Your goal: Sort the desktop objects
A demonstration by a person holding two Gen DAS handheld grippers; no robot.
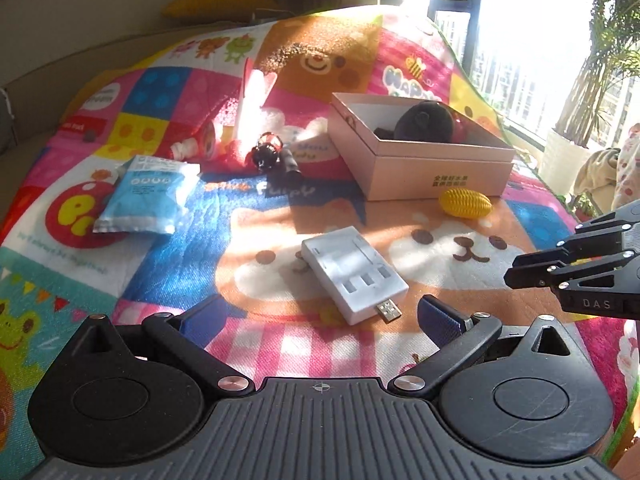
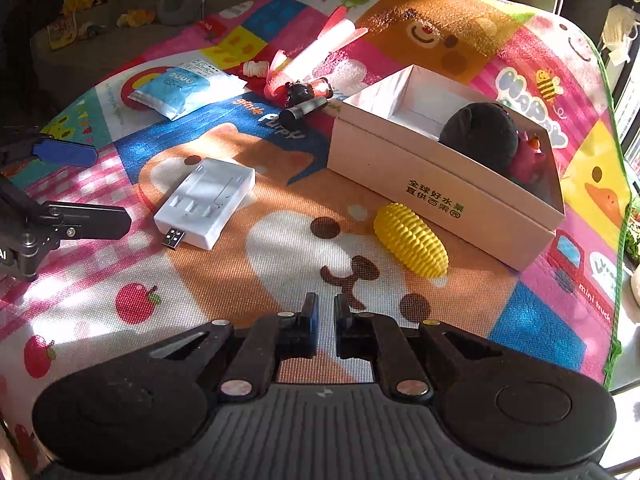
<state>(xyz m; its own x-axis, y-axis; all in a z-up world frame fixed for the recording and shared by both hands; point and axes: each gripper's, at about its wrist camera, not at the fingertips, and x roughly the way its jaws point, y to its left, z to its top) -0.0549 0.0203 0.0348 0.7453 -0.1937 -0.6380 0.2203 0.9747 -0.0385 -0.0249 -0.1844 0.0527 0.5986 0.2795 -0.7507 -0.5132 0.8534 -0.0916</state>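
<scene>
In the right wrist view my right gripper [image 2: 326,306] is shut with nothing between its pads, hovering over the mat a little short of the yellow ribbed toy [image 2: 412,240]. That toy lies against the front wall of the pink cardboard box [image 2: 440,196], which holds a black plush [image 2: 480,136] and a pink toy [image 2: 530,158]. My left gripper [image 1: 316,320] stands open just behind the white USB charger [image 1: 352,272], not touching it. The right gripper [image 1: 510,274] shows at the right edge of the left wrist view. The left gripper [image 2: 96,188] shows at the left edge of the right wrist view.
A colourful cartoon play mat [image 2: 280,272] covers the surface. Farther back lie a blue packet [image 1: 148,196], a black tube [image 1: 288,166], a red and black toy [image 1: 266,152] and a small white bottle [image 2: 256,68]. A window and plants are at the right.
</scene>
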